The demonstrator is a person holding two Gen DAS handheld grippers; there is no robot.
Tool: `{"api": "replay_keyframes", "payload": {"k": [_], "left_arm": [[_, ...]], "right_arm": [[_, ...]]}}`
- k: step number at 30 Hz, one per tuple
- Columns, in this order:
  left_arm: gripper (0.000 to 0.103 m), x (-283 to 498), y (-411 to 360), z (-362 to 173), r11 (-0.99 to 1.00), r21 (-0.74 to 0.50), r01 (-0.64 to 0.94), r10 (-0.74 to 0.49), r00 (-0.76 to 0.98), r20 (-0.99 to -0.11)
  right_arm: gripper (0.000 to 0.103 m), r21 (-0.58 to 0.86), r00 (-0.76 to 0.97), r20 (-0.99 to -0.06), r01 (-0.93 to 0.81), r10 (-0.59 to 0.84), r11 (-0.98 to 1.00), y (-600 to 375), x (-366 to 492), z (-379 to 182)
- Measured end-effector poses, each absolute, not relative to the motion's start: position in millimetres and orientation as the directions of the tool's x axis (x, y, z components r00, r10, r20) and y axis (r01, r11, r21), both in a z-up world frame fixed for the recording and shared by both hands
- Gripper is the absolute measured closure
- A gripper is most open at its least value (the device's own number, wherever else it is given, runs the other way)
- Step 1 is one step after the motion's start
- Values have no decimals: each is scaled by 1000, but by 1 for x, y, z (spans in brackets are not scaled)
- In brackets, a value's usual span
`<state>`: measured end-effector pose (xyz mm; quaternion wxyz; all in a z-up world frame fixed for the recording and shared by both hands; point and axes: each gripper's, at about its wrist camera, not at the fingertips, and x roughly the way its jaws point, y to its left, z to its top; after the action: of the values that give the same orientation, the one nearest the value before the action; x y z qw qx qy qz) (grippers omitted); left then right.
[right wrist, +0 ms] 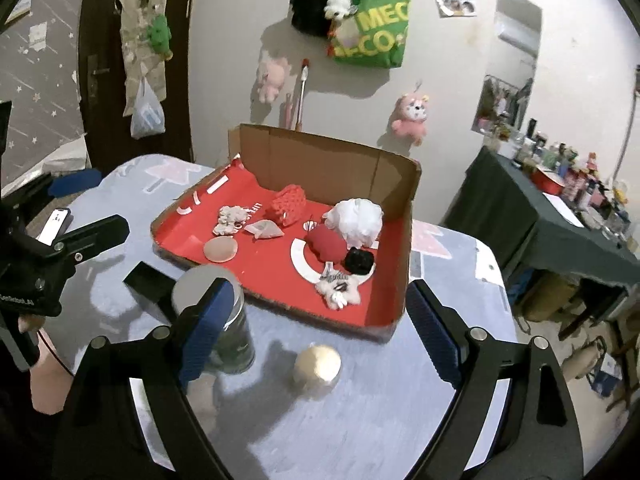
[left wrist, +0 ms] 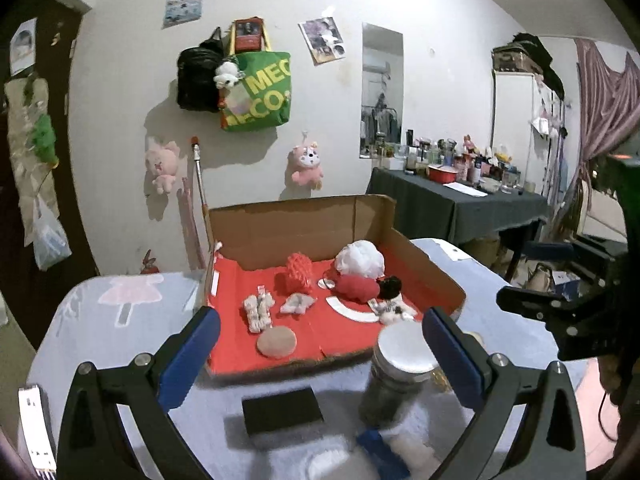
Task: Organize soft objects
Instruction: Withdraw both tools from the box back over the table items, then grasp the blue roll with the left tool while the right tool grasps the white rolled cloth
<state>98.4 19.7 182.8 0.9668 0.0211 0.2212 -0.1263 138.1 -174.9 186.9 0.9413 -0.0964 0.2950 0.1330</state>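
Soft stuff all sits in the red-lined box (right wrist: 404, 240): white puff (right wrist: 356, 220) at the back corner, red pouch (right wrist: 326, 242) and black piece (right wrist: 359, 261) just in front of it, knit bag (right wrist: 289, 207), round pad (right wrist: 221, 249) at the front edge. Only a cream ball (right wrist: 317, 365) lies outside, in front of the box, between my right gripper's (right wrist: 316, 334) spread, empty jaws. So right is nearer. Left gripper (left wrist: 320, 344) also wide open, empty, with the jar (left wrist: 396, 376) before it.

The jar (left wrist: 394, 380) near the cardboard tray's (left wrist: 432, 264) front edge is motion-blurred, its contents unreadable. Bottles on the far dark table (right wrist: 560, 208) are too small to identify. The blue-and-white thing (left wrist: 394, 454) at the near edge is blurred, partly cut off.
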Motion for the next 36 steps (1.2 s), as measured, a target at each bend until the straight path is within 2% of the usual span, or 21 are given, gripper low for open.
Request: {"api": "replay_keyframes", "payload": {"k": [5,13,23,36], "left_arm": [[0,70,16,162,975,-3,221,-202,887,-416],[0,52,14,106,979,-51,198,-197,853,-483],[0,60,11,48,985,-40,170,-160,785,-598],[0,62,32,37,990,-33,138,-126,752,-647]], "right_arm": [[15,-98,825,-539,-260,168,961,-176,100,168],[14,-35,834,-527,-213,163,976,-179,70,114],[14,22,773,-609,-205,176,978,-174,74,46],[14,103,702,-654,-285,281,953,-162,97,29]]}}
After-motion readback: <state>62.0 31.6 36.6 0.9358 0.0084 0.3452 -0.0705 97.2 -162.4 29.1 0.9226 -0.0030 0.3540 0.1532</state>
